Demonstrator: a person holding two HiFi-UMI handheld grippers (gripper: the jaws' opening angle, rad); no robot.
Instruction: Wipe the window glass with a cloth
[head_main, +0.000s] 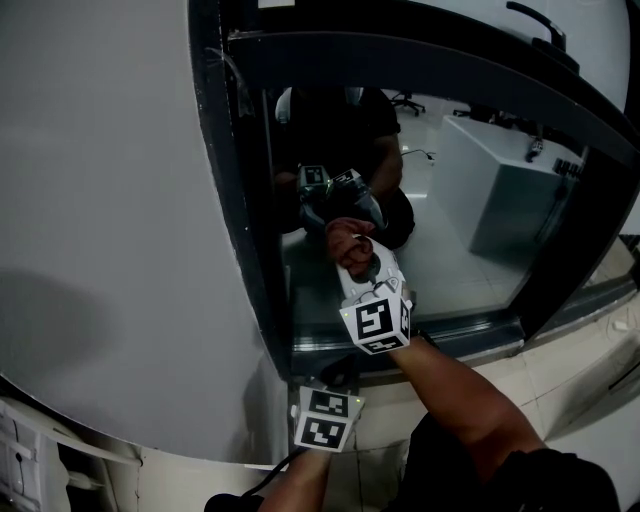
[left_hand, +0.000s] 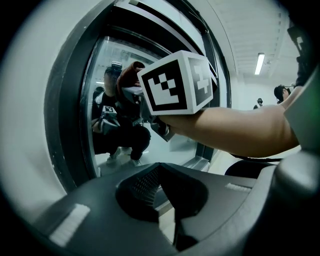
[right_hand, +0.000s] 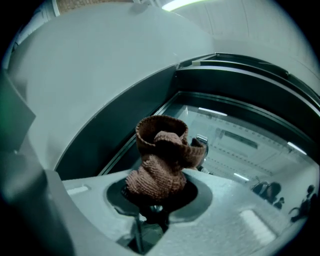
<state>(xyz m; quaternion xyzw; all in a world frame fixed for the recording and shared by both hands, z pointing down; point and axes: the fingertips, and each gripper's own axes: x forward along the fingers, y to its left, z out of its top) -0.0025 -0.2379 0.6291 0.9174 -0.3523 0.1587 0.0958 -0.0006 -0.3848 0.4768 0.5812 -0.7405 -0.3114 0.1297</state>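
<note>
We had the R gripper (right_hand: 156, 202) clamped on the brown cloth (right_hand: 160, 160), bunched past its tips at the window glass (head_main: 450, 230). L gripper (left_hand: 161, 187) sat lower, jaws together, empty.

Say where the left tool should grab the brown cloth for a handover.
Probably the loose top roll of the cloth, coming from the wall side: its lower bunch is pinched in the right tool, and the window glass lies close on the other side.
</note>
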